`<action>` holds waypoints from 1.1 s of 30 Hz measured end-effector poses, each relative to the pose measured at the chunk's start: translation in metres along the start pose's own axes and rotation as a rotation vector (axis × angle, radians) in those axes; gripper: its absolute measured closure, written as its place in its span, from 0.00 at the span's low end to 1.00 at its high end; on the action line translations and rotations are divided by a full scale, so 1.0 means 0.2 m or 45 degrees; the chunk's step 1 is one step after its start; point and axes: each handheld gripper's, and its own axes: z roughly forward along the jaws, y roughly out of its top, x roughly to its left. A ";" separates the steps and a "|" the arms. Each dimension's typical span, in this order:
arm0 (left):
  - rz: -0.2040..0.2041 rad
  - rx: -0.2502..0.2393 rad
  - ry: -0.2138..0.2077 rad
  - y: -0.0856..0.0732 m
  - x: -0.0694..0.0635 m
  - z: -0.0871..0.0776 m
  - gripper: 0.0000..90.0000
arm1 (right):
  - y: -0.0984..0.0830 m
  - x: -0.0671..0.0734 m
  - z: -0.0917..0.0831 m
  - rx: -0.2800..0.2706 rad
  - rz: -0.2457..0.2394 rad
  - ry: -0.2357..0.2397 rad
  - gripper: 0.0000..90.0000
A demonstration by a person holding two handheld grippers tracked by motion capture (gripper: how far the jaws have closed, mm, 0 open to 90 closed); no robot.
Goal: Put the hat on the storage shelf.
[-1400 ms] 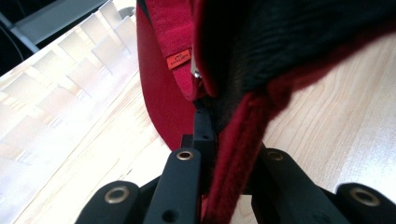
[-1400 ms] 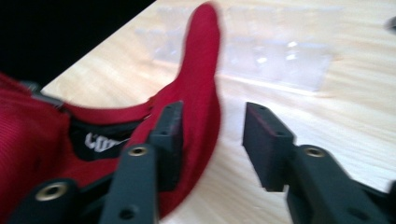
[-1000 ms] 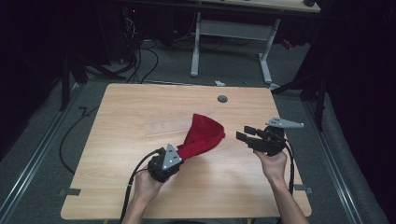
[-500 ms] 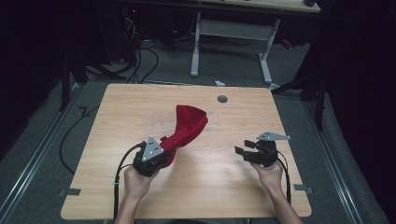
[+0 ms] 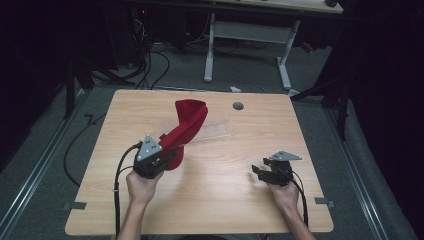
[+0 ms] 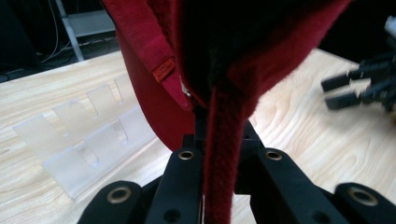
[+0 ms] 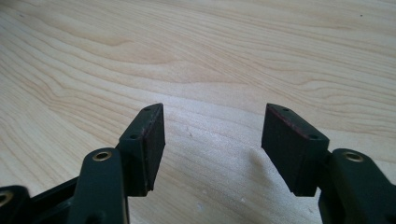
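The left hand-held gripper (image 5: 167,156) pinches the soft, limp red cloth (image 5: 187,122) by its edge; the right hand-held gripper (image 5: 260,172) hangs spread above the desk (image 5: 260,130).

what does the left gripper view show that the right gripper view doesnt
Left gripper view: the left hand-held gripper shut on a fold of red fleece cloth bearing a small orange tag, a clear plastic rack lying on the table behind it, and the other gripper's black jaws far off at the right edge.
Right gripper view: the right hand-held gripper, jaws wide apart with nothing between them.
Both: the light wooden tabletop.
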 end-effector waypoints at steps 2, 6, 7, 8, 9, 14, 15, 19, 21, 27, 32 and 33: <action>0.003 -0.015 0.014 0.03 0.01 0.01 0.94 | -0.01 0.01 0.01 0.013 0.001 -0.010 0.43; -0.020 -0.039 0.029 0.07 0.03 0.04 0.94 | -0.01 0.02 0.04 0.042 -0.006 -0.003 0.41; -0.020 -0.042 0.034 0.08 0.04 0.04 0.94 | -0.01 0.03 0.05 0.047 -0.011 -0.012 0.41; -0.020 -0.042 0.034 0.08 0.04 0.04 0.94 | -0.01 0.03 0.05 0.047 -0.011 -0.012 0.41; -0.031 -0.047 0.045 0.09 0.05 0.04 0.94 | -0.01 0.03 0.05 0.049 -0.017 -0.016 0.41; -0.047 -0.097 0.061 0.16 0.07 0.03 0.94 | -0.01 0.04 0.05 0.049 -0.025 -0.024 0.41; -0.047 -0.097 0.061 0.16 0.07 0.03 0.94 | -0.01 0.04 0.05 0.049 -0.025 -0.024 0.41; -0.048 -0.124 0.070 0.20 0.08 0.03 0.94 | -0.01 0.06 0.05 0.060 -0.060 -0.056 0.40; -0.039 -0.142 0.084 0.23 0.09 0.04 0.94 | -0.01 0.06 0.05 0.061 -0.063 -0.059 0.40; -0.023 -0.183 0.114 0.28 0.13 0.08 0.94 | -0.01 0.06 0.05 0.061 -0.064 -0.058 0.40; -0.011 -0.213 0.149 0.31 0.18 0.11 0.94 | -0.01 0.06 0.05 0.061 -0.064 -0.059 0.40; -0.006 -0.216 0.159 0.31 0.19 0.11 0.94 | -0.01 0.06 0.05 0.061 -0.064 -0.059 0.40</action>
